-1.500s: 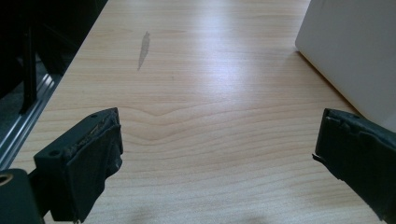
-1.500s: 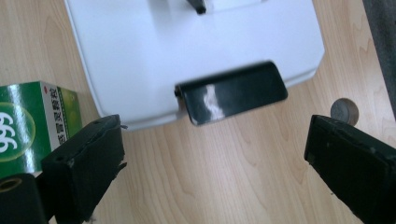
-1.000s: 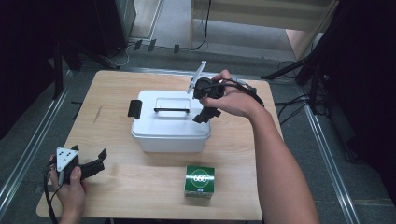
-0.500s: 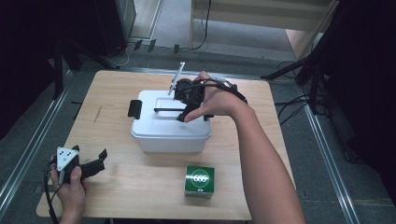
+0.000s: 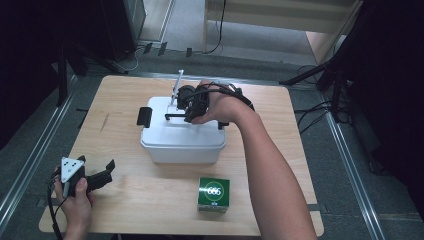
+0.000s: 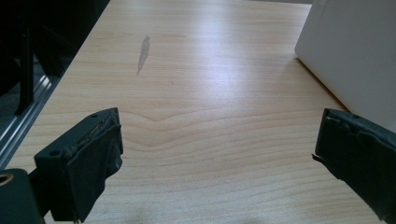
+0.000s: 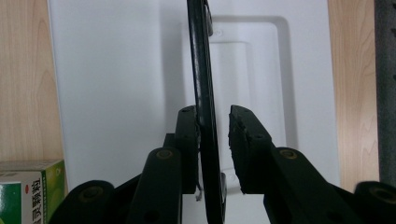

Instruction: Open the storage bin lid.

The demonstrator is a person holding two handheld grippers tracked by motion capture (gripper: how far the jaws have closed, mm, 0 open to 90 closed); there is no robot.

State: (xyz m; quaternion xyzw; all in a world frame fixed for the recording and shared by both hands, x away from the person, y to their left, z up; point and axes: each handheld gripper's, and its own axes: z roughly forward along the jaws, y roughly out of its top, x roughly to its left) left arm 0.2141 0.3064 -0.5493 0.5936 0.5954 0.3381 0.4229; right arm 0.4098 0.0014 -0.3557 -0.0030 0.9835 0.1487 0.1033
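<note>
Black handle: slim plastic carry handle (image 7: pixel 201 70) raised on the white plastic lidded box (image 5: pixel 182 137), mid-bench (image 5: pixel 150 200)
Long axis: straight along the jaws
Right gripper (image 7: pixel 212 135): jaws have just been closing, handle between; one pad touches, gap beside the other (not yet clamped)
Left gripper (image 6: pixel 219 154): jaws spread, holding nothing, well apart from the box

The right gripper (image 5: pixel 181 116) has moved from the white box's (image 5: pixel 182 142) far right corner in over its lid. Its jaws have just been closing around the lid's black handle (image 7: pixel 201 93), a gap remaining at one pad.
</note>
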